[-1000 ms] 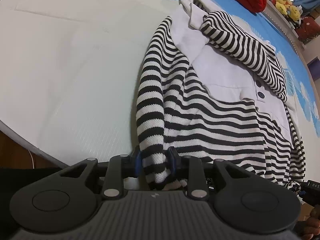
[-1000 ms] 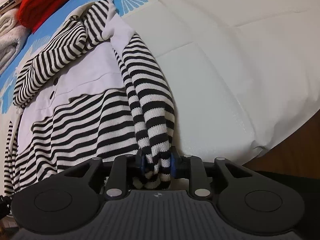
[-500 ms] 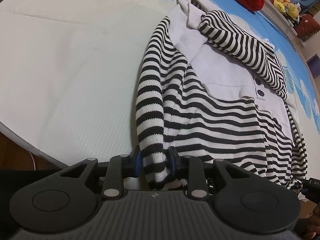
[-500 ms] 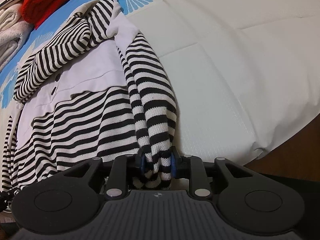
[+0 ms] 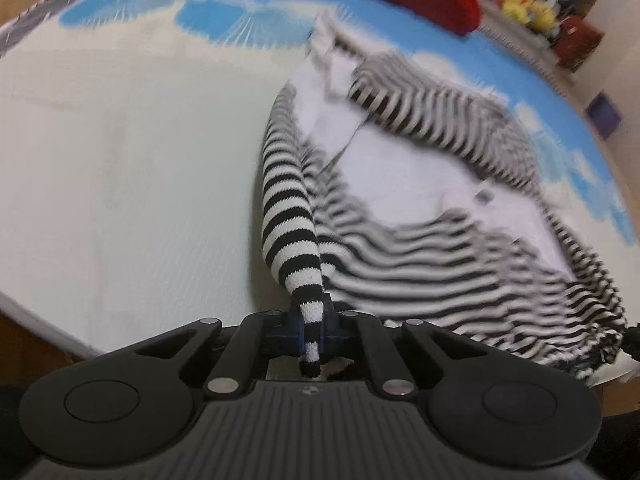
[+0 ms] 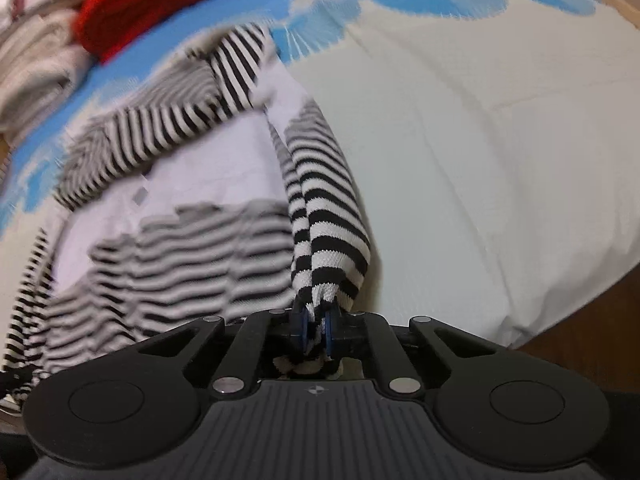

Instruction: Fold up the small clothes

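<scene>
Both grippers clamped on the striped top, bottom corners up off the bed.

Left gripper (image 5: 311, 330) is pinched tight on a stretched bit of the striped top (image 5: 420, 200) at its near-left edge; right gripper (image 6: 315, 330) is clenched on a bunched corner at the near-right edge w/ fabric poking out behind the pads. The top lies on the white sheet (image 5: 120, 180), collar end far, hem near, body blurred so prob. mid-lift. A striped sleeve is flopped across the white chest panel. Risks: left bite looks thin, so a hard pull could slip it out; uneven lift btwn hands would skew the fold; loose sleeve may get trapped crooked inside. Red garment (image 6: 160, 4) sits far, well apart.
</scene>
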`<state>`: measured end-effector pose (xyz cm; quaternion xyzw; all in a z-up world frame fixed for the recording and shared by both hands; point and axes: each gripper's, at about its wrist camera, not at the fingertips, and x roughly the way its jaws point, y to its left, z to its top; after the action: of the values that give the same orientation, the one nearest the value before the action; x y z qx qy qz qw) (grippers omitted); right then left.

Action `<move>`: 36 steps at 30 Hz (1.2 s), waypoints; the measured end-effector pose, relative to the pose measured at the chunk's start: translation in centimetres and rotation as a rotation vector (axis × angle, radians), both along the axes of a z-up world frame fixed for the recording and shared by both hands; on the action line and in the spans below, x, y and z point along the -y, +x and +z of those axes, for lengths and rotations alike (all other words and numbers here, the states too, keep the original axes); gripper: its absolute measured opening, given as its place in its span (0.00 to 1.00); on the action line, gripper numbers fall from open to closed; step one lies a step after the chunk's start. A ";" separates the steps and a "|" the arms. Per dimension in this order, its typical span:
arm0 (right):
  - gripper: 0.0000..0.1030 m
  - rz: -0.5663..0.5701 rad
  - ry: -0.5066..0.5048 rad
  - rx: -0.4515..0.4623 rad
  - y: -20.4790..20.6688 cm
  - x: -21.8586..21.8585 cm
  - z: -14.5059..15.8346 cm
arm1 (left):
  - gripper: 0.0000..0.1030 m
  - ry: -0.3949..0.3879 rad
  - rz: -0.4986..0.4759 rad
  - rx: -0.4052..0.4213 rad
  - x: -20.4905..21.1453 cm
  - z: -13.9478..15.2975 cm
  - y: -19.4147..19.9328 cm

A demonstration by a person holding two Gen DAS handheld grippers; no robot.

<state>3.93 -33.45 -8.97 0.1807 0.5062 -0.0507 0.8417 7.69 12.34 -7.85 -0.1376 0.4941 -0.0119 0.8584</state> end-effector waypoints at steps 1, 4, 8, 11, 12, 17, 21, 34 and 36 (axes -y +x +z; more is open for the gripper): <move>0.06 0.002 0.015 0.036 -0.1 0.3 1.1 | 0.05 -0.012 -0.017 0.037 -0.1 1.3 -0.2; 0.06 0.006 0.039 0.128 -0.5 1.1 4.5 | 0.05 -0.016 -0.073 0.127 -0.5 5.1 -0.9; 0.06 0.019 0.088 0.219 -2.3 2.3 9.1 | 0.04 -0.073 -0.108 0.196 -2.1 10.2 -3.1; 0.05 0.030 0.136 0.269 -5.0 3.0 12.5 | 0.04 -0.145 -0.122 0.218 -3.9 13.8 -5.4; 0.05 0.036 0.154 0.289 -6.2 3.2 13.6 | 0.04 -0.165 -0.134 0.235 -4.2 15.0 -6.3; 0.05 0.050 0.190 0.333 -8.8 3.9 16.9 | 0.04 -0.270 -0.117 0.237 -5.3 16.6 -6.2; 0.05 0.040 0.202 0.333 -5.0 4.0 16.3 | 0.04 -0.282 -0.065 0.194 -5.4 14.0 -0.7; 0.19 -0.088 0.194 0.065 16.5 3.3 1.3 | 0.09 -0.470 0.222 -0.045 -9.0 -0.3 17.3; 0.19 -0.071 0.188 0.084 17.0 2.8 1.3 | 0.18 -0.438 0.153 -0.004 -8.5 0.7 17.8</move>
<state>20.89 -36.30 -7.71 0.2784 0.4663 -0.0251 0.8393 25.48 20.81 -7.11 -0.3579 0.4693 -0.0536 0.8055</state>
